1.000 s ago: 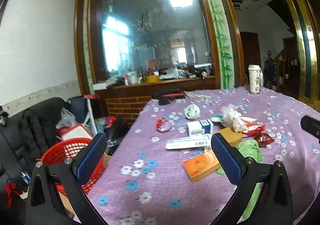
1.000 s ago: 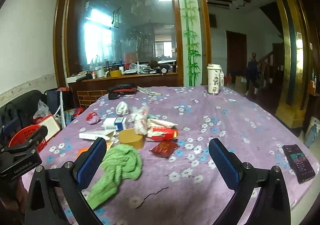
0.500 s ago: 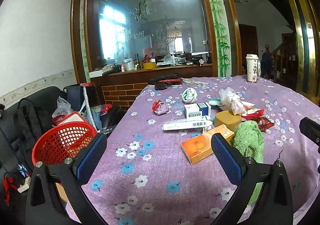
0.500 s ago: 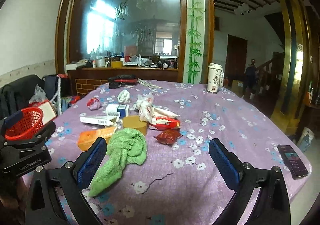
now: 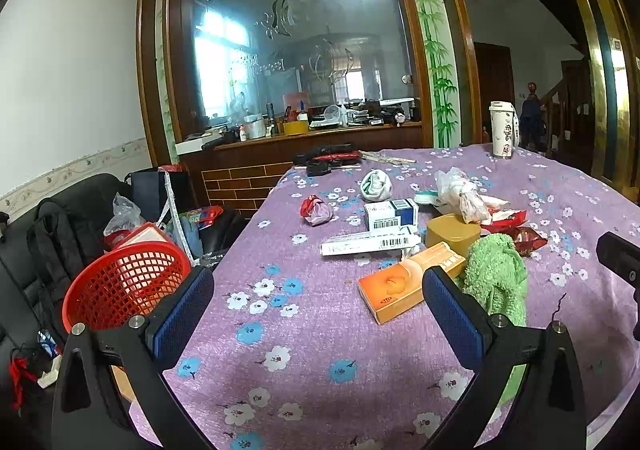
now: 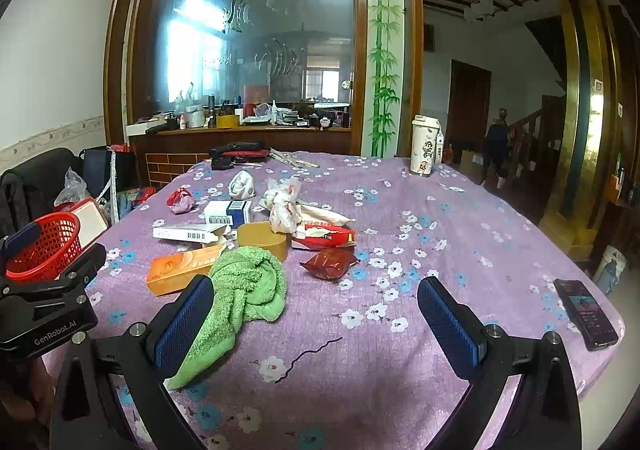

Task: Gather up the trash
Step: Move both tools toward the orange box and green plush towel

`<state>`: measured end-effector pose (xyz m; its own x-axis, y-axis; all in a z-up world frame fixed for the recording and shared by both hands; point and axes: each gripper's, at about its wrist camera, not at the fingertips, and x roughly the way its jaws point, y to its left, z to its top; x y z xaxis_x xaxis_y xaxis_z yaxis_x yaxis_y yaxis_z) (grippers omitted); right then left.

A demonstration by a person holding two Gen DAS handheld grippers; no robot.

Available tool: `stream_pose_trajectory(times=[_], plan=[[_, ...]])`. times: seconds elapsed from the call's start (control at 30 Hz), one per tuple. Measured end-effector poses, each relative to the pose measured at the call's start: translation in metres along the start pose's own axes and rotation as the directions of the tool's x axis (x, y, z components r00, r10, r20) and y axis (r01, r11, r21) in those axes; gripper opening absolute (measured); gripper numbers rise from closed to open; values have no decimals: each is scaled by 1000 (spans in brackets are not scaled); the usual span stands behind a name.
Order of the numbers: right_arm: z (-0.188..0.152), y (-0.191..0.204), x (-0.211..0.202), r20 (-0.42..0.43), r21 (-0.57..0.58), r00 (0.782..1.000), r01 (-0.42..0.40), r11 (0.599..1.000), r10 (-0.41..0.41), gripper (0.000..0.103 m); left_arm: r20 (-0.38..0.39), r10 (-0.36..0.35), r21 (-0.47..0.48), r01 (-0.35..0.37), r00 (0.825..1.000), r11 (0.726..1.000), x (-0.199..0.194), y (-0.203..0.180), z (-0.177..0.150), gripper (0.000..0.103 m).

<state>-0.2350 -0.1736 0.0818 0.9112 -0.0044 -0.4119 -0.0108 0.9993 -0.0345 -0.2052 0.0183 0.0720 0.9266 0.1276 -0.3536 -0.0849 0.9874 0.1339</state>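
Hovering tools over littered tablecloth

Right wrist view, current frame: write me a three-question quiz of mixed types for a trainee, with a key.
1. True or false: the green towel lies on the table, partly behind the right gripper's own left finger.
2. Multiple choice: where is the red basket? A) on the table, B) off the table's left edge, C) beside the phone.
3. Fill in: the right gripper and the left gripper are both ____ and hold nothing.

Key: 1 true; 2 B; 3 open.
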Motion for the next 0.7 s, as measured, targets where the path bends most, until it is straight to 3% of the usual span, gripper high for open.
stream_pose_trajectory(times=[0.5,0.7], plan=[[-3,0,10,-44,18,999,-19,1000,20,103,-23,-9,9,9,1000,1000,7,-1,-5,103],[1,-6,18,-70,50,995,-63,997,67,103,-50,-30,21,32,998,999,15,1,-5,103]])
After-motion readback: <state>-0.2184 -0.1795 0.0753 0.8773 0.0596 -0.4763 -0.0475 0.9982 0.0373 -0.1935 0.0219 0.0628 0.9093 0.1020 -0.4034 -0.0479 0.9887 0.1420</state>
